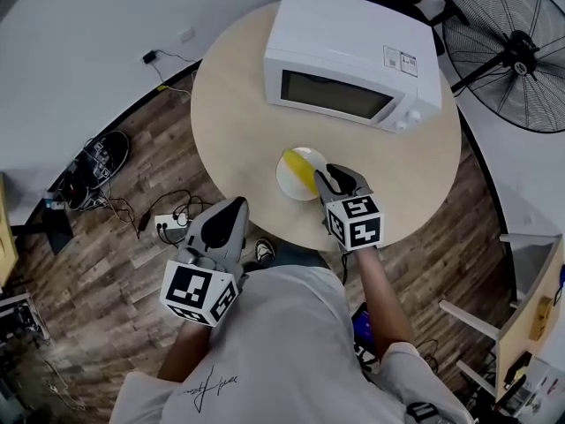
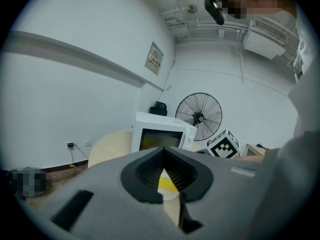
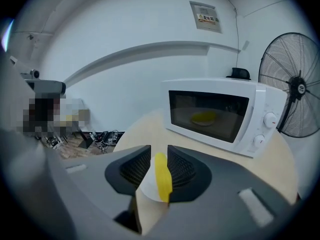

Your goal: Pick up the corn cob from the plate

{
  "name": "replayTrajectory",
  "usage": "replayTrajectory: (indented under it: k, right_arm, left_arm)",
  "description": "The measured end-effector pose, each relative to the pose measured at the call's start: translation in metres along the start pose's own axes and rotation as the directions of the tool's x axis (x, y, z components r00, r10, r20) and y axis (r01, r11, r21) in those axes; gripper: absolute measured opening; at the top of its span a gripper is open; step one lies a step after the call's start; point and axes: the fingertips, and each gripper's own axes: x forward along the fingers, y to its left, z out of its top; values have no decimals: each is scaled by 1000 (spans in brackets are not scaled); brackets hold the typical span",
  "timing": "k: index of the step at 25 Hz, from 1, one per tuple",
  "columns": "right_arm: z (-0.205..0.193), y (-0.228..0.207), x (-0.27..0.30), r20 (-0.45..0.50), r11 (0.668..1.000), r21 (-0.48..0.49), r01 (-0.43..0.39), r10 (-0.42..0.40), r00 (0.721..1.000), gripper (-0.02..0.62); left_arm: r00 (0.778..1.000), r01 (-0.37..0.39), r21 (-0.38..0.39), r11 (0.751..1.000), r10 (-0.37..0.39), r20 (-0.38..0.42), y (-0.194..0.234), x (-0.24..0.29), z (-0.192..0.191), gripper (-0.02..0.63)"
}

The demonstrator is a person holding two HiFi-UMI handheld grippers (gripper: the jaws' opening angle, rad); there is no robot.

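Cables (image 1: 124, 208): on the wood floor, well to the left of the microwave (image 1: 353, 51) and off the table.
Left gripper (image 1: 235, 205): well apart from the microwave, on its left and toward the person, at the table's near edge. The jaws meet at the tips, with only a sliver of gap lower down and nothing between them.
Table (image 1: 238, 104): round, pale wood. The microwave stands on its far half.
Plate (image 1: 286, 184): white, flat on the table just in front of the microwave's door.
Corn cob (image 1: 300, 168): yellow, lying on the plate in front of the microwave's door, with one end toward the right gripper. It is not lifted.
Right gripper (image 1: 331, 177): in front of the microwave, at the right edge of the plate, tilted down over the near end of the corn cob. The jaws are narrowly apart. Its own view shows the corn cob lined up in the gap, close to the right pad but not visibly squeezed.
Microwave: white, door shut. A yellow patch shows in the dark glass; I cannot tell whether it is a reflection or something inside.
Fan (image 1: 516, 56): off the table, to the right of the microwave.
Done so far: the reach and the lining-up look finished.
Left to do: by my reading, closing the pads on the corn cob and raising it clear of the plate.
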Motion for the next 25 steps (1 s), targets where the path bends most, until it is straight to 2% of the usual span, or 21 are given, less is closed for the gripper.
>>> replayTrajectory:
  k: [25]
  right_arm:
    - [-52, -6, 57, -183, 999, 2, -40, 40, 982, 172]
  left_arm:
    - [999, -29, -14, 999, 29, -31, 7, 3, -11, -8]
